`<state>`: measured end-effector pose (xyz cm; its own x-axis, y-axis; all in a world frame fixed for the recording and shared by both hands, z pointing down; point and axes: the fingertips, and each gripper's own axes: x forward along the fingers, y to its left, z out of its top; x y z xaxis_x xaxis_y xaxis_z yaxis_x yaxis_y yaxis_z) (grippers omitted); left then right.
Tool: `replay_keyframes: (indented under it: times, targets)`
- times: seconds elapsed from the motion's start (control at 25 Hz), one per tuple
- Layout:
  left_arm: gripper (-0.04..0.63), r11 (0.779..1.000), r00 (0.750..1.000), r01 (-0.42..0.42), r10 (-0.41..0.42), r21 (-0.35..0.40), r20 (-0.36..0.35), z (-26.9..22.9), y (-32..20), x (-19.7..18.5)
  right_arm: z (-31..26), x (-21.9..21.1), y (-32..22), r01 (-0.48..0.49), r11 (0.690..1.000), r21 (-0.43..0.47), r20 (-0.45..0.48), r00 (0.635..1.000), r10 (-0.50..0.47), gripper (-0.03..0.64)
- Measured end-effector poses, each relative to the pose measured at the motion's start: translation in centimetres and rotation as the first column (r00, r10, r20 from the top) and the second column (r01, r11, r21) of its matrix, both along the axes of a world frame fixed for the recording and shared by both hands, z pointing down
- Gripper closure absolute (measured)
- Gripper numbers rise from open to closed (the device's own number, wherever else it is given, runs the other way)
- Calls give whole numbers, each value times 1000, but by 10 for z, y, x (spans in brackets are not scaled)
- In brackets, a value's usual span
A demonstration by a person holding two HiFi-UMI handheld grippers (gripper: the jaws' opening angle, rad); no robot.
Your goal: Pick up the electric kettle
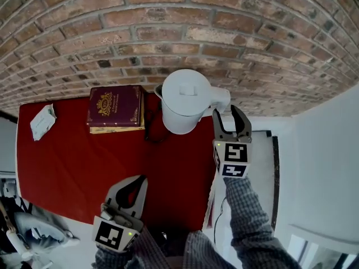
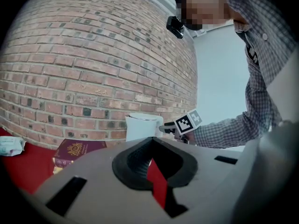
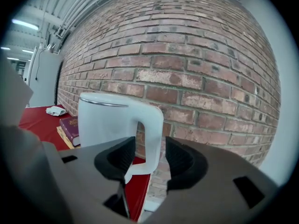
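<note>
The white electric kettle (image 1: 184, 101) stands at the back of the red table (image 1: 73, 161), close to the brick wall, with its handle (image 1: 222, 98) pointing right. My right gripper (image 1: 228, 114) is open just short of that handle. In the right gripper view the handle (image 3: 152, 125) stands upright in line with the gap of the right gripper (image 3: 149, 144), and neither pad presses on it. My left gripper (image 1: 142, 179) hovers low over the table's near side, shut and empty, far from the kettle (image 2: 140, 126).
A maroon book (image 1: 115, 106) lies on another book left of the kettle, and a crumpled white packet (image 1: 43, 121) lies at the far left. A dark cord (image 1: 152, 132) trails from the kettle's base. A white surface (image 1: 261, 150) adjoins the table on the right.
</note>
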<state>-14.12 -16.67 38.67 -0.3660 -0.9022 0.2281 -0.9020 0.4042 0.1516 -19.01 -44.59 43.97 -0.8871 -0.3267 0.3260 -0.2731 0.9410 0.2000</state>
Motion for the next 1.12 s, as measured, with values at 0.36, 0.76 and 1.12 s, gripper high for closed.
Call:
replay_keyframes:
  times: [0.36,0.76,1.12]
  targets:
    - [591,998,998,58,-58,-32,-13,3,11,-4,8,-32,-15,-14,999,-35,2,1000,14,422]
    - [591,995,996,90,-90,-31,7,0,18,-6,9,-47,-25,-38,997,-61,35,999,40,471]
    - [591,991,992,125,-124,-43,21,-1,32,-8,-1,-48,-26,-90,984,-154,190,975,119,460]
